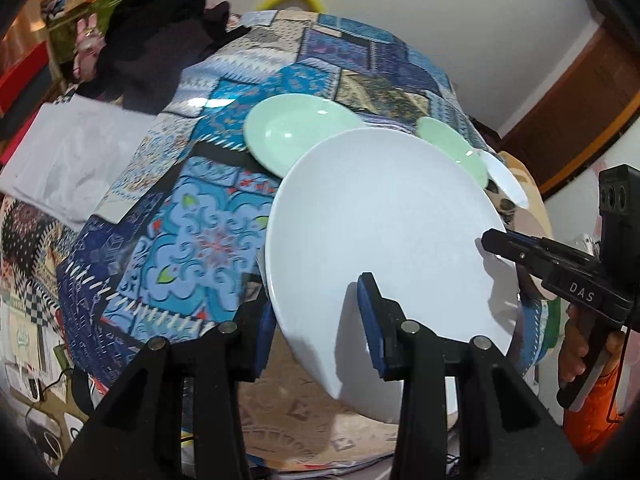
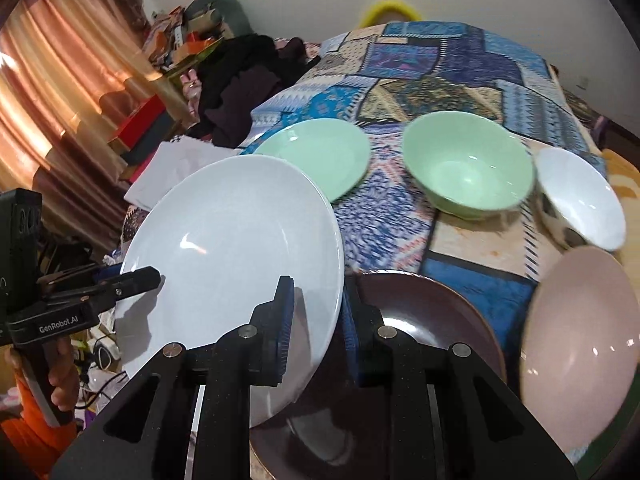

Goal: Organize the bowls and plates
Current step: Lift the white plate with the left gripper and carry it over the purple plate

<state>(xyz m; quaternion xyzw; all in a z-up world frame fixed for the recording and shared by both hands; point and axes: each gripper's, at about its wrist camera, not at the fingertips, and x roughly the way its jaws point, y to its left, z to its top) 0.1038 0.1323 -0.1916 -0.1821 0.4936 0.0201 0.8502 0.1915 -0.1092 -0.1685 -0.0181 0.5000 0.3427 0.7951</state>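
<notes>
1. Left gripper (image 2: 152,276): fingers clamp the left rim of the white plate (image 2: 232,264), raised and tilted.
2. Right gripper (image 2: 316,320): fingers straddle the right rim, apparently clamped.
3. Plate: stiff, glossy, breakable; grip the rim.
4. Right: brown plate (image 2: 432,312) on the bed (image 2: 460,60), likely below.
</notes>
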